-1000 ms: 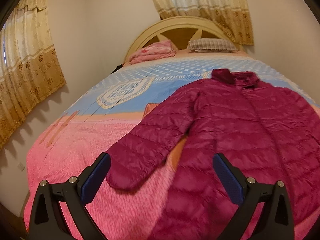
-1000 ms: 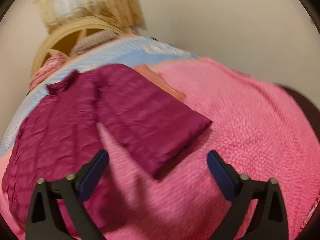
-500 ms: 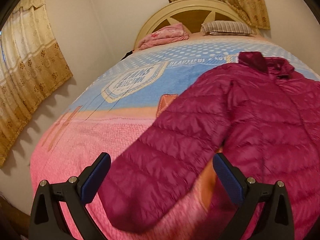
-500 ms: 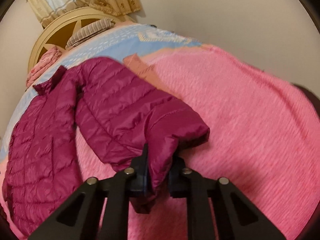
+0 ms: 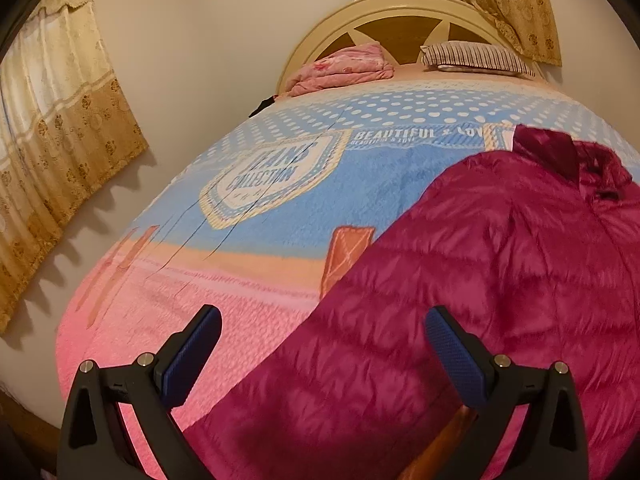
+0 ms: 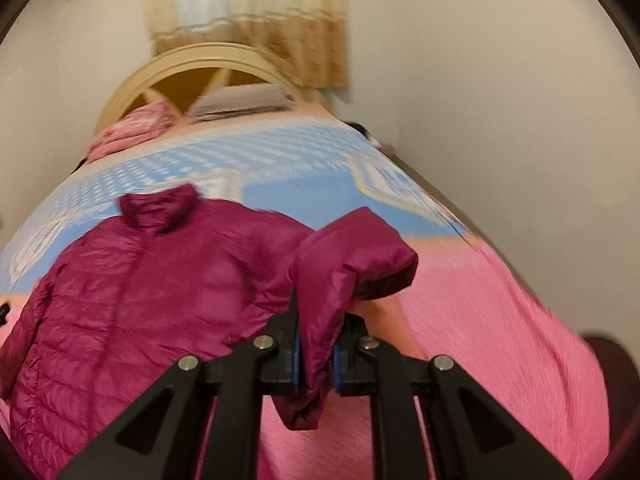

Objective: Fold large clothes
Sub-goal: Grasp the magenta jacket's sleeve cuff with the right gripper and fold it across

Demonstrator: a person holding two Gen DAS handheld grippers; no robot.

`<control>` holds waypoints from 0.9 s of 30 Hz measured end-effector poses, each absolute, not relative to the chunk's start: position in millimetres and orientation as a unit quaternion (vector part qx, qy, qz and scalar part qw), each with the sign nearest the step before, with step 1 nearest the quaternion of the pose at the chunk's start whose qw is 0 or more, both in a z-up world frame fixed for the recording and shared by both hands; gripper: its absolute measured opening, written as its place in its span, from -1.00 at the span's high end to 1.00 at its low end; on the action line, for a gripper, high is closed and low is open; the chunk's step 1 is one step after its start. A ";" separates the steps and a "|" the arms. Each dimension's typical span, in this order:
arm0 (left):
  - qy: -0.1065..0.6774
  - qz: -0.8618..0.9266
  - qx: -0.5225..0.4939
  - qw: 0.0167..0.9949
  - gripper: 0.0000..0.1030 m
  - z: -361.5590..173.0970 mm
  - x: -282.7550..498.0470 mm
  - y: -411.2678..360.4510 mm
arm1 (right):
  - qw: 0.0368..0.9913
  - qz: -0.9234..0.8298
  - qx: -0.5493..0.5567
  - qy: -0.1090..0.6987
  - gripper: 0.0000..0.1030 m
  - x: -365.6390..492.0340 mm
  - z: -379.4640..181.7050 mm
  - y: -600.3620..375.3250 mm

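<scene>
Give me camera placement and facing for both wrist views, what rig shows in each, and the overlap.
Left wrist: on the left gripper, looking down the bed toward the headboard; jaws open over the magenta jacket's sleeve, not touching it.
Right wrist: on the right gripper, facing the same headboard, blurred; jaws shut on the jacket's other sleeve cuff, lifted off the bedspread.
Shared: jacket, bedspread, headboard, striped pillow, folded pink blanket. No hand or sleeve of the person shows.
</scene>
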State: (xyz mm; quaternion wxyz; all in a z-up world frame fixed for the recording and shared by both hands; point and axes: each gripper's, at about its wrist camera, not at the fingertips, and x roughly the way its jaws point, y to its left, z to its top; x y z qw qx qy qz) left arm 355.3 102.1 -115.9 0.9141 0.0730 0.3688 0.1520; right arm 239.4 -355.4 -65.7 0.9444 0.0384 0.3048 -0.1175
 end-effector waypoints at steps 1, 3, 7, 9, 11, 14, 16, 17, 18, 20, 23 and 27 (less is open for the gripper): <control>0.369 0.148 0.071 0.915 -0.98 -116.3 358.4 100.3 | 0.947 -0.105 0.025 0.302 0.74 247.5 -60.9 -338.5; 0.373 0.140 0.066 0.915 -0.98 -116.0 368.1 100.0 | 0.950 -0.083 0.001 0.300 0.75 263.0 -56.2 -309.1; 0.374 0.133 0.065 0.915 -0.98 -118.5 382.7 100.1 | 0.951 -0.048 -0.052 0.302 0.75 292.1 -60.1 -251.7; 0.376 0.132 0.066 0.915 -0.98 -121.0 387.0 103.6 | 0.948 -0.033 -0.072 0.309 0.75 306.5 -67.8 -225.9; 0.375 0.135 0.069 0.915 -0.98 -123.8 388.8 108.1 | 0.945 -0.023 -0.103 0.310 0.75 319.0 -80.8 -200.1; 0.377 0.140 0.074 0.913 -0.98 -130.7 393.0 117.5 | 0.939 -0.013 -0.131 0.319 0.76 332.2 -97.8 -171.6; 0.375 0.146 0.080 0.912 -0.98 -135.2 394.6 121.5 | 0.934 -0.007 -0.146 0.327 0.76 342.5 -112.4 -156.7; 0.374 0.151 0.082 0.911 -0.98 -137.4 395.9 123.3 | 0.931 -0.005 -0.152 0.331 0.76 347.2 -119.5 -148.4; 0.375 0.153 0.082 0.911 -0.98 -139.3 396.8 125.0 | 0.929 -0.004 -0.158 0.334 0.76 350.9 -127.6 -140.6; 0.373 0.178 0.096 0.905 -0.98 -144.8 399.2 125.6 | 0.924 -0.003 -0.175 0.339 0.76 356.6 -144.6 -126.5; 0.380 0.172 0.091 0.904 -0.98 -152.5 402.2 125.8 | 0.919 0.001 -0.181 0.351 0.76 361.6 -160.7 -115.5; 0.388 0.176 0.098 0.899 -0.98 -164.6 405.3 122.1 | 0.914 0.000 -0.187 0.359 0.76 362.2 -172.3 -111.7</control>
